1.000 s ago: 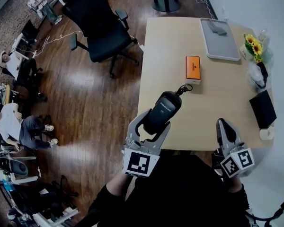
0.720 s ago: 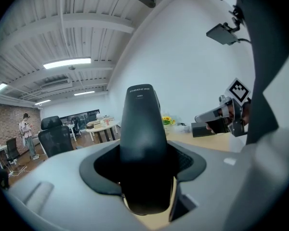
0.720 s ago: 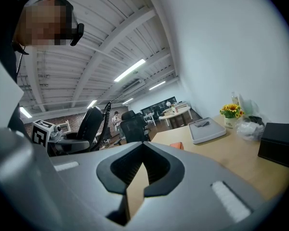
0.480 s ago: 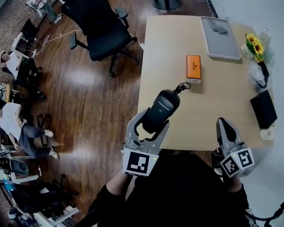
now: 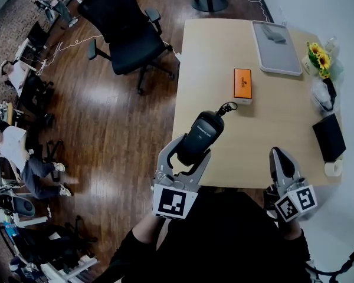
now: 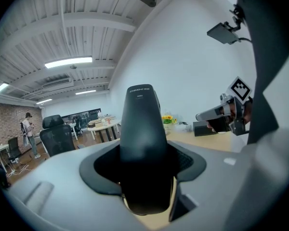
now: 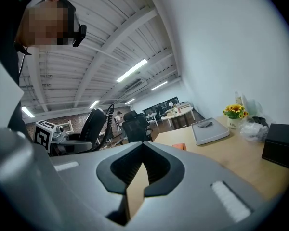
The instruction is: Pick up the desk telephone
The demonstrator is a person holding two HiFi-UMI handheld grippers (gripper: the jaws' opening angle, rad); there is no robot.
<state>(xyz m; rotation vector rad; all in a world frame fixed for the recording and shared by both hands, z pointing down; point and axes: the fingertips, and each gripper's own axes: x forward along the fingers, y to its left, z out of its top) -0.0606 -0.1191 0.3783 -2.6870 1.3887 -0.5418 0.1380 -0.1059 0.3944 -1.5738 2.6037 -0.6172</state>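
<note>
Handset up in the left gripper, lift about done

The left gripper's (image 6: 144, 186) jaws are clamped on the black telephone handset (image 5: 202, 135), held above the desk's (image 5: 206, 58) near edge with its coiled cord (image 5: 227, 108) trailing beyond. The right gripper (image 7: 134, 177) alongside has its jaws together on nothing. Next, I'd guess, just a steady hold. The handset has barely shifted from 0.5 s ago.

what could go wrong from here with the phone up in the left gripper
1. The left gripper grips the desk telephone only at its near end, so the smooth, tapering body may slip or tip out.
2. Its coiled cord hangs over the table beside the orange box and might snag or drag it.
3. The right gripper is shut and empty, offering no backup.
</note>
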